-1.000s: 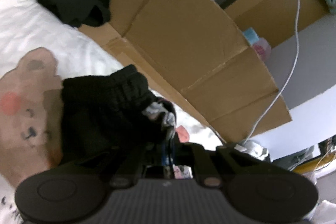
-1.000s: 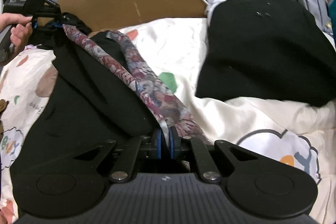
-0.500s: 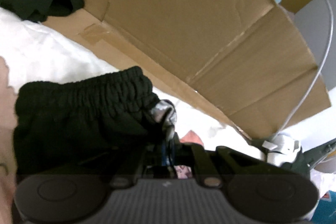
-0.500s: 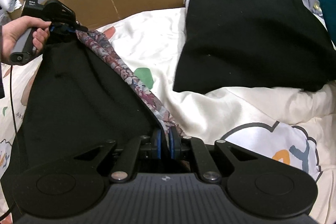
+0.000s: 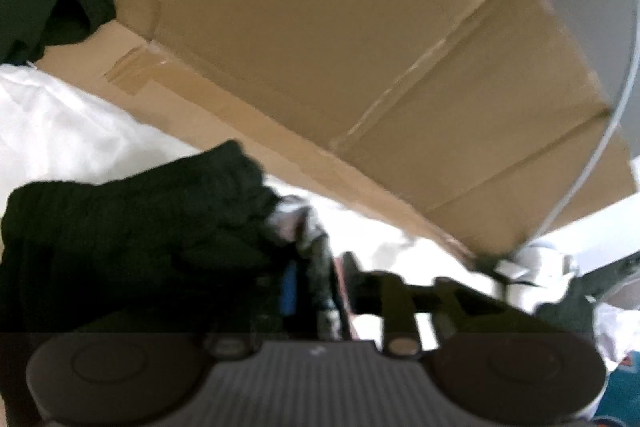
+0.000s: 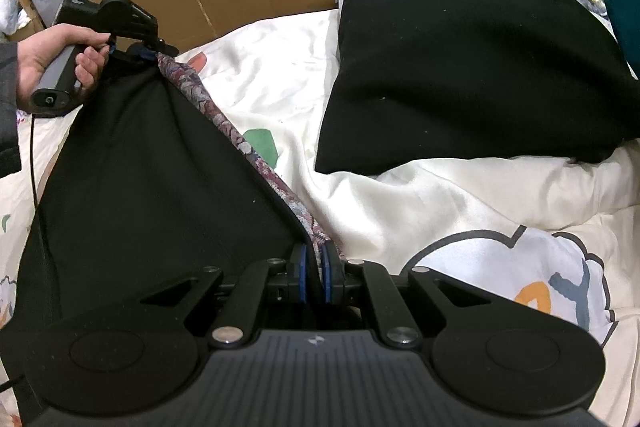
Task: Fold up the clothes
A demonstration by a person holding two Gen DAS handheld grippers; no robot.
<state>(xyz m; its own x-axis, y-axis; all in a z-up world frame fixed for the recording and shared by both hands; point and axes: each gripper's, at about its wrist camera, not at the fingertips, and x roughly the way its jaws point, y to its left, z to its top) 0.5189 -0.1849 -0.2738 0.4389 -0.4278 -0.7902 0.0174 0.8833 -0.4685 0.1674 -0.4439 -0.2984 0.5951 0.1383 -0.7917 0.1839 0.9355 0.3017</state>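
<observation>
The black shorts [image 6: 132, 179] with a flowery edge [image 6: 240, 143] hang stretched between the two tools, over the bed cover [image 6: 460, 211]. The right tool [image 6: 314, 277] is pinched shut on the near end. The left tool [image 6: 150, 53], far off to the upper left, grips the other end, held by a hand [image 6: 48, 63].

If one tool lets go or pulls too hard, the cloth could slip out and bunch up.

The left tool's top has small white letters, too tiny to read. The cover ahead on the right shows a big "Y" [image 6: 576, 291].
</observation>
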